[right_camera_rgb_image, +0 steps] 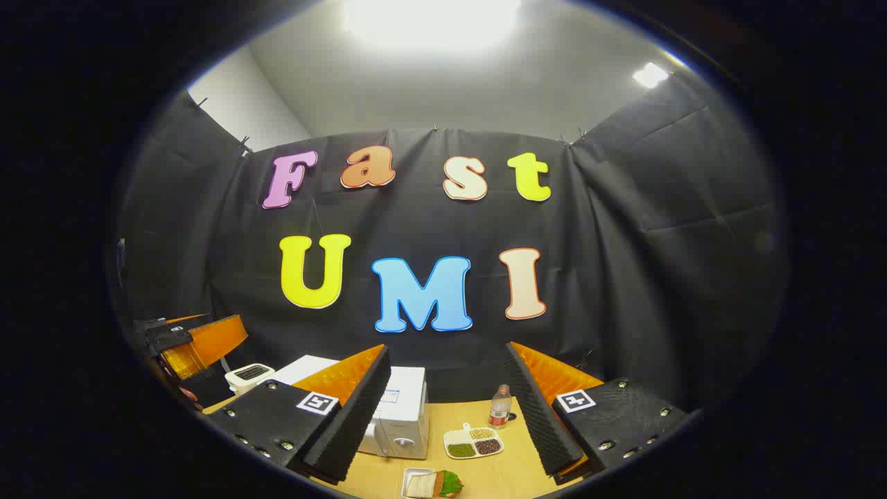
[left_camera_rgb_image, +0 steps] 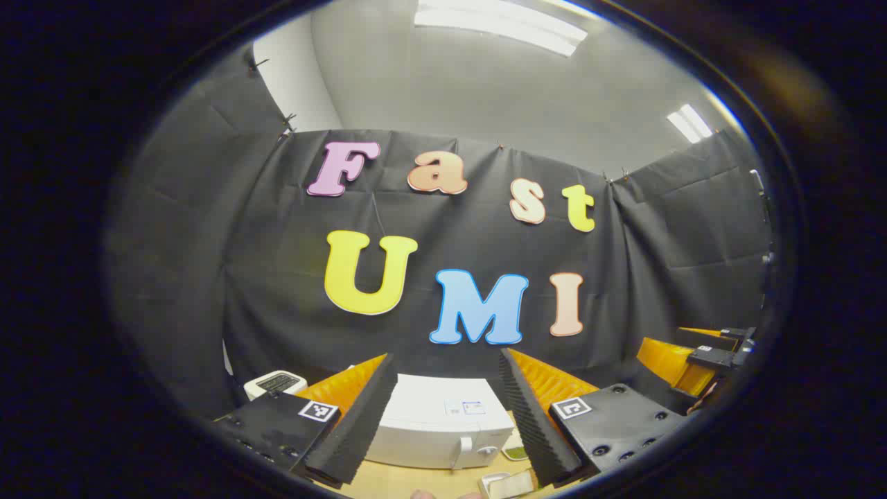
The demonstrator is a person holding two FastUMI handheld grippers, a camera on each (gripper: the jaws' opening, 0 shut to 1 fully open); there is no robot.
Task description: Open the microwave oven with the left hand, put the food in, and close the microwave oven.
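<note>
Took the step in hand to be the opening reach: door shut, food not yet in, nothing gripped.

In the left gripper view, going left to right: noted a small white appliance [left_camera_rgb_image: 275,383] at the back of the table [left_camera_rgb_image: 416,483], then the microwave [left_camera_rgb_image: 443,430] dead ahead and lower down, framed between the fingers of the left gripper [left_camera_rgb_image: 447,355]. Made out what looked like a handle [left_camera_rgb_image: 466,443] right of centre on its front, with a knob beside it. Would do well to drop low and go straight in, take the handle square across both fingers, and pull along the door's swing, not straight back, lest the light box slide. Should also mind the dish [left_camera_rgb_image: 516,452] and the food [left_camera_rgb_image: 509,483] lying near the front right, within the door's likely sweep.

Fingers next. Found the left gripper spread wide, touching nothing, well apart from the microwave. Caught the right gripper [left_camera_rgb_image: 700,353] at the far right edge, too cut off to read there.

In the right gripper view: picked out the left gripper [right_camera_rgb_image: 194,343] at the far left, raised, then the microwave [right_camera_rgb_image: 398,416], the dish [right_camera_rgb_image: 472,441] of grains, the food [right_camera_rgb_image: 433,483] in its tray at the near edge, and a bottle [right_camera_rgb_image: 500,405] behind. Saw the right gripper [right_camera_rgb_image: 448,350] likewise wide open and empty, hanging above the table, best kept clear until the door stands open
</note>
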